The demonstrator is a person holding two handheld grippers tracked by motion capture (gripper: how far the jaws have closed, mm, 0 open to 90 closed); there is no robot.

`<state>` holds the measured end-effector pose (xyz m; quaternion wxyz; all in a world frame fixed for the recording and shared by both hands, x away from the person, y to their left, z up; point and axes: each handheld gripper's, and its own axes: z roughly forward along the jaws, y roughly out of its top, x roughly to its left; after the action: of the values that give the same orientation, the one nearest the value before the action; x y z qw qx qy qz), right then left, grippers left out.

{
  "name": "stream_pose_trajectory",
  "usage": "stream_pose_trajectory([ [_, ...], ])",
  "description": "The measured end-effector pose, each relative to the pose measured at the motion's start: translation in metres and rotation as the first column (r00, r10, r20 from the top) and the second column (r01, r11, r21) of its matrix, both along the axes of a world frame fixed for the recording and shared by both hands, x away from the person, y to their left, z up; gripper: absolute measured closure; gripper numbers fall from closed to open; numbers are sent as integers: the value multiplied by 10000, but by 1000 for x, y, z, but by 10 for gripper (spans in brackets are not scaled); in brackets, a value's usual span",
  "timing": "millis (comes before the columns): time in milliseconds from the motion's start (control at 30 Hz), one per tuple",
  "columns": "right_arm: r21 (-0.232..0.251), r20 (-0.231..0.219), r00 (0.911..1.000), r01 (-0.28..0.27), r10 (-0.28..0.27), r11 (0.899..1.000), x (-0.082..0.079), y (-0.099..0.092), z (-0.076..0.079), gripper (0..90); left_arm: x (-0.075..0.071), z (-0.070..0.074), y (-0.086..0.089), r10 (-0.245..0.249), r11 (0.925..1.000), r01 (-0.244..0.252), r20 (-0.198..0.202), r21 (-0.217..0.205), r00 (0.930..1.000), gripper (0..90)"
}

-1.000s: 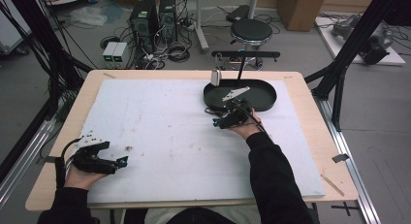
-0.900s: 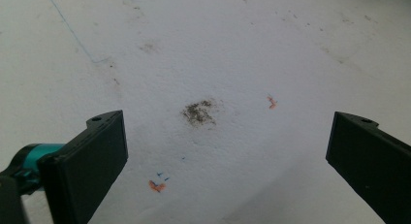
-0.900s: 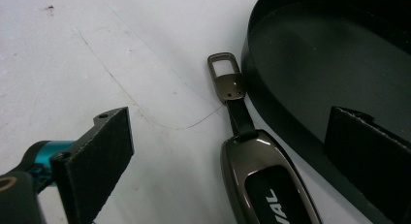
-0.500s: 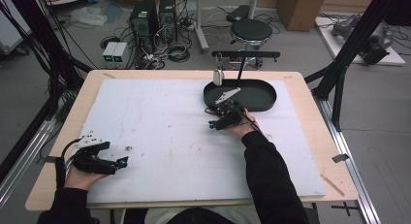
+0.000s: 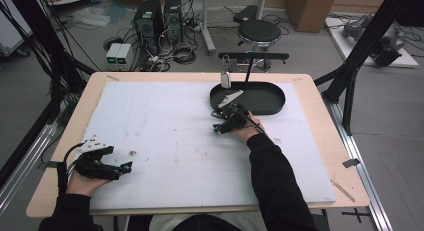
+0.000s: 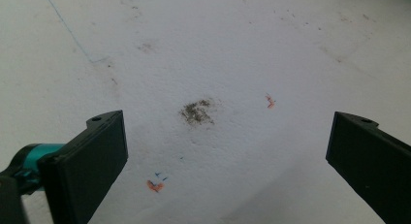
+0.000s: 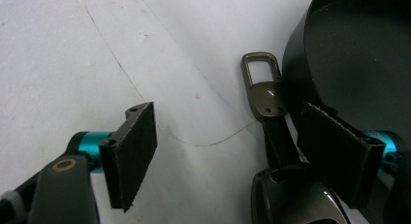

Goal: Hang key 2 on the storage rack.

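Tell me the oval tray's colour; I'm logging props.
Black, a glossy oval tray, clearest in the high view, beside the right gripper.

The left claw lay low at the near left with its jaws spread wide, nothing between them. The right claw reached far right of centre, forearm stretched out, its jaws just closing, partly apart.

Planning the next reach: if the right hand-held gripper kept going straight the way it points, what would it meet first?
Probably the metal clip lying between its jaws, beside the black tray; depth is hard to judge.
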<state>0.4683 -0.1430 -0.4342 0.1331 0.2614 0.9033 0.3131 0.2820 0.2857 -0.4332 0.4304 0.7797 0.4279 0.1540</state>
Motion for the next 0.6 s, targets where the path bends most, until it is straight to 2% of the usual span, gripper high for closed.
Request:
stream_pose_trajectory([
  [100, -216, 119, 9999, 22, -19, 9998, -1, 1, 0, 247, 0, 0, 0, 3, 10000, -3, -14, 8, 10000, 17],
  [167, -592, 285, 9996, 14, 3, 9982, -5, 4, 0, 250, -1, 0, 0, 1, 10000, -1, 6, 12, 10000, 17],
  [533, -548, 247, 9997, -1, 14, 9985, -6, 5, 0, 253, -1, 0, 0, -10, 10000, 10, -11, -7, 10000, 17],
  [600, -459, 37, 10000, 48, -46, 9989, -6, 5, -1, 281, -1, -1, 0, -11, 10000, 11, -10, -25, 10000, 17],
])
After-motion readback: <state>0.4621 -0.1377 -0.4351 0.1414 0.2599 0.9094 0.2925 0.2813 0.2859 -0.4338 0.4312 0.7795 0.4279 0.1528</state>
